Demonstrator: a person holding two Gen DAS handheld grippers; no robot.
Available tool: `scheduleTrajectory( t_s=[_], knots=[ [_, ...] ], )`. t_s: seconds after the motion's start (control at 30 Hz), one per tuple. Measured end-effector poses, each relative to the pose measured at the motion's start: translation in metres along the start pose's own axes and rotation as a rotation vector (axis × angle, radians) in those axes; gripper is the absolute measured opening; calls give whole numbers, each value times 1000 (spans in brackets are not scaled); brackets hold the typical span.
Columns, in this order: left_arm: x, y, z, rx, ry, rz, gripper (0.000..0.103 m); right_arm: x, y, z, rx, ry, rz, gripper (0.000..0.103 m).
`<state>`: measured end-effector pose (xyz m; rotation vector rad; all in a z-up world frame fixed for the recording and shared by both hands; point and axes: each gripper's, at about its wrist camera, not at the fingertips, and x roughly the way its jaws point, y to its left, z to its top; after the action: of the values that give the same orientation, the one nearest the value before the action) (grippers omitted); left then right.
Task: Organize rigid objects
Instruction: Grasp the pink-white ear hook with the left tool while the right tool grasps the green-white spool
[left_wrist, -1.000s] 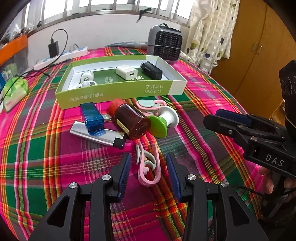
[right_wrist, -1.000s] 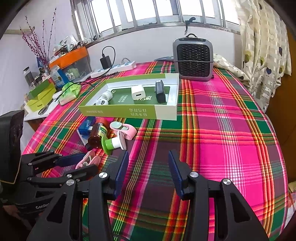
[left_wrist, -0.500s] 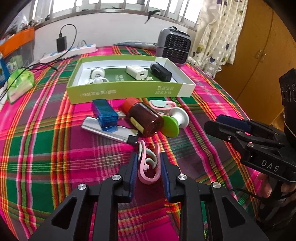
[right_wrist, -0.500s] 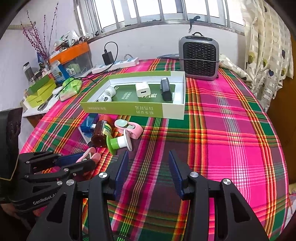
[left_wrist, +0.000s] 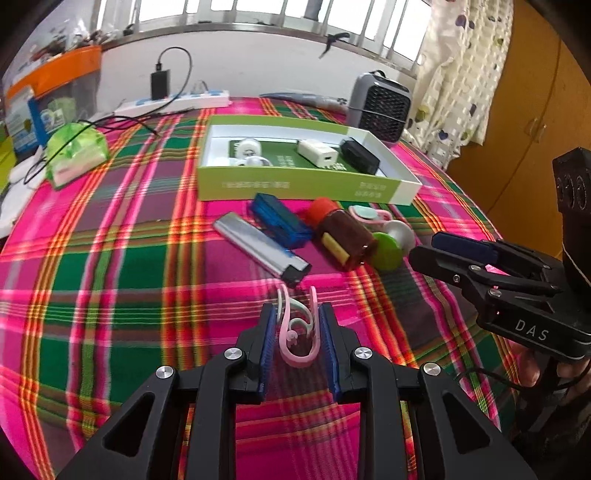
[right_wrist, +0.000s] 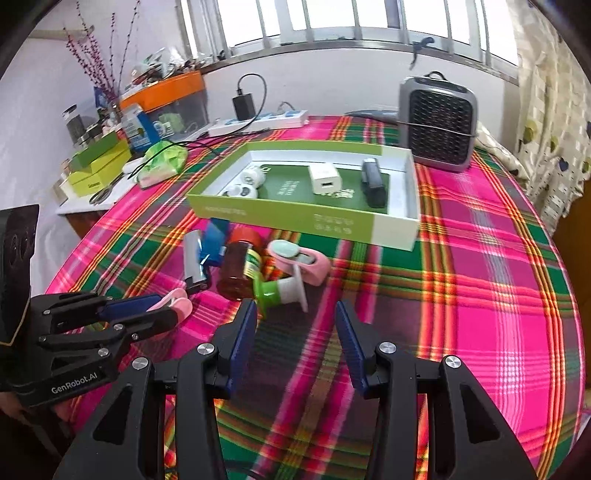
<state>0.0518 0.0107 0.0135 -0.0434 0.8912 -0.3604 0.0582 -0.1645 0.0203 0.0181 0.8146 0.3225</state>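
Note:
A pink hook-shaped clip (left_wrist: 295, 357) lies between the blue pads of my left gripper (left_wrist: 297, 311). The jaws are closing, and both pads press on its sides. In the right wrist view its pink ends (right_wrist: 178, 301) stick out of the left gripper (right_wrist: 162, 309). Beyond the clip lies a pile: a silver bar (left_wrist: 258, 245), a blue box (left_wrist: 280, 219), a brown bottle (left_wrist: 343, 232) with a red cap, a green and white spool (left_wrist: 391, 247) and a pink gadget (left_wrist: 369, 214). My right gripper (right_wrist: 295, 310) hovers open near the spool, holding nothing. The green box (left_wrist: 295, 184) holds a white charger, a black block and white round pieces.
A grey fan heater (left_wrist: 380, 107) stands behind the box. A power strip (left_wrist: 177, 103) with a black plug and a green bag (left_wrist: 74, 151) lie at the far left. A wooden cupboard (left_wrist: 524, 122) stands right of the plaid table (left_wrist: 92, 258).
The left jaws have come together from wide apart onto the pink clip. Both views have shifted sideways across the table. The right jaws kept the same gap.

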Motion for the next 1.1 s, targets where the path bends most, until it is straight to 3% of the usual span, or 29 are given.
scheduleTrajectory(
  t_s=[0.4,1.1],
  knots=[
    [1,13,-2,-31,5,-4,24,21,14,6,-79,33,-16,46],
    [4,13,-1,-43,13,-1,24,32,14,8,-100,52,-19,45]
  ],
)
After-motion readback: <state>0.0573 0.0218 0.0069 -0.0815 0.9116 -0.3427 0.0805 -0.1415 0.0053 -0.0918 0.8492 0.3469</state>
